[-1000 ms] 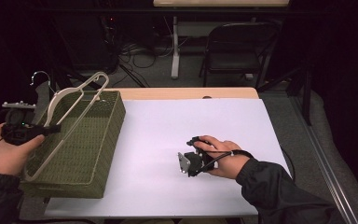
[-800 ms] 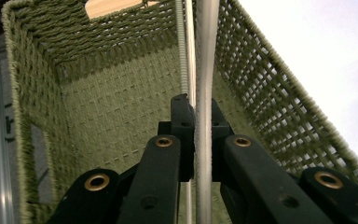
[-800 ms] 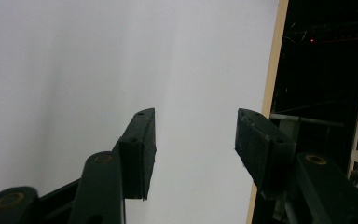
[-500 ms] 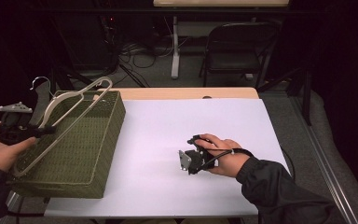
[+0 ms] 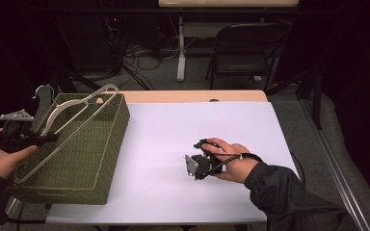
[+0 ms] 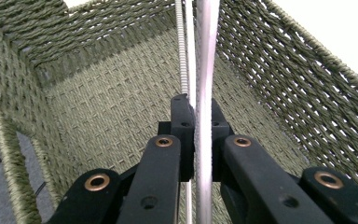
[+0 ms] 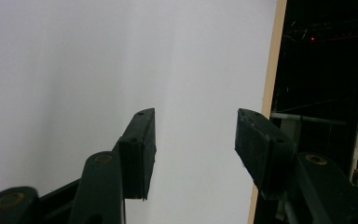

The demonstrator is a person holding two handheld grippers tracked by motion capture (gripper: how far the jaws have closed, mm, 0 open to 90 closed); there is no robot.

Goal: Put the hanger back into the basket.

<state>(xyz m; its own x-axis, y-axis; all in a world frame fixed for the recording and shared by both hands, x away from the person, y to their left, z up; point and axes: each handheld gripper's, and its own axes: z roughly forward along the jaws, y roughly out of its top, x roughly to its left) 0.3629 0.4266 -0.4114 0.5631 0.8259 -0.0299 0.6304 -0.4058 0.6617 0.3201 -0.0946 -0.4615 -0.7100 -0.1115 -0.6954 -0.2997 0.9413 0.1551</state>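
On the white table [image 5: 173,144] stands a woven basket [image 5: 82,154]; a hanger [image 5: 72,115] slants above it, its bar pinched between the left gripper's [image 6: 196,140] fingers. The right gripper [image 7: 193,140] rests, fingers spread.

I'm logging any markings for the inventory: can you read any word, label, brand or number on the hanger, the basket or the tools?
None: no readable text on the hanger, the woven basket, the left tool or the right tool.
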